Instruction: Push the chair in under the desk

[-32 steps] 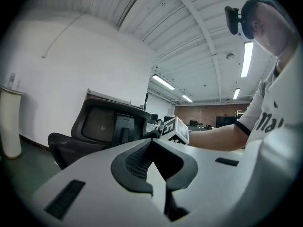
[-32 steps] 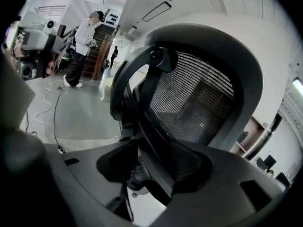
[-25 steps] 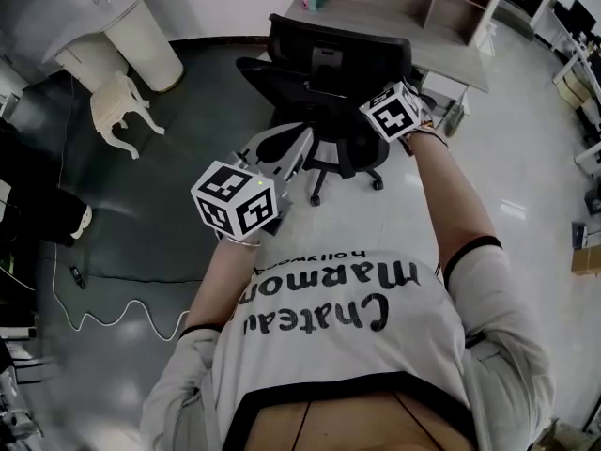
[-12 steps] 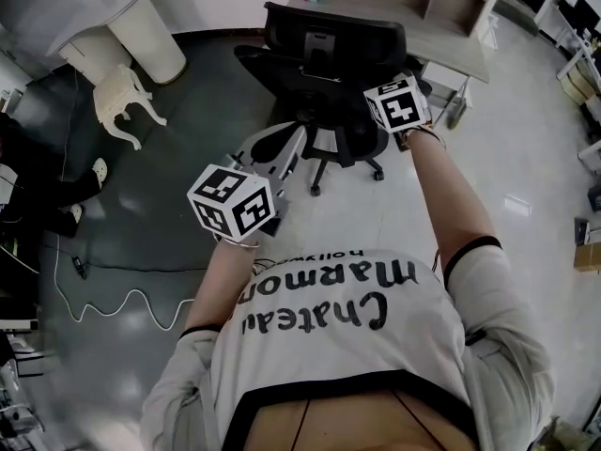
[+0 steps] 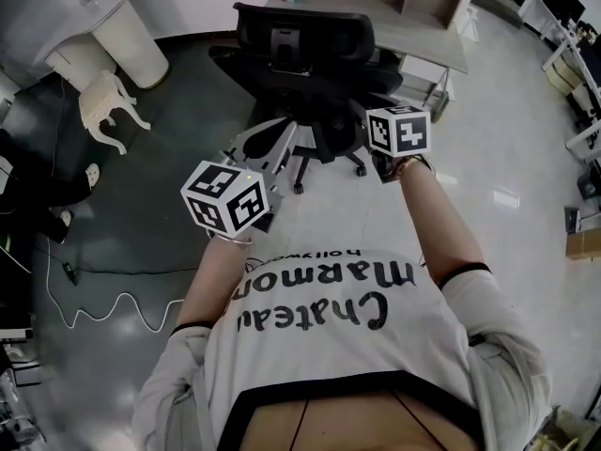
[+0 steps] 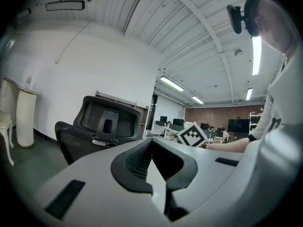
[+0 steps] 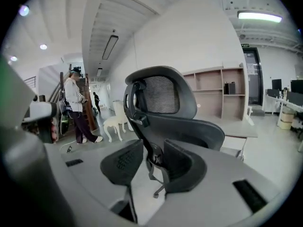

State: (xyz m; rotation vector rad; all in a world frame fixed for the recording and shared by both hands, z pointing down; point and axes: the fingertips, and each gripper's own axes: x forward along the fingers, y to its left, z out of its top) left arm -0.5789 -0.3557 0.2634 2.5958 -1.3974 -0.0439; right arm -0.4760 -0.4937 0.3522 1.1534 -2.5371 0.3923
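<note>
The chair point(image 5: 300, 73) is judged free-rolling and is best pushed at its stiff backrest point(image 7: 199, 129). The left tool point(image 6: 151, 145) is shut, empty. The right tool point(image 7: 152, 148), just narrowed, is open on nothing.

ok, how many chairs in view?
2: black office chair at the desk, small white chair beside the round white table. More may be hidden.

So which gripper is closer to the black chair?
Right. The right gripper, jaws just closing partway with nothing in them, is close behind the chair on the person's right. The left gripper, shut, hangs farther back toward its left.
</note>
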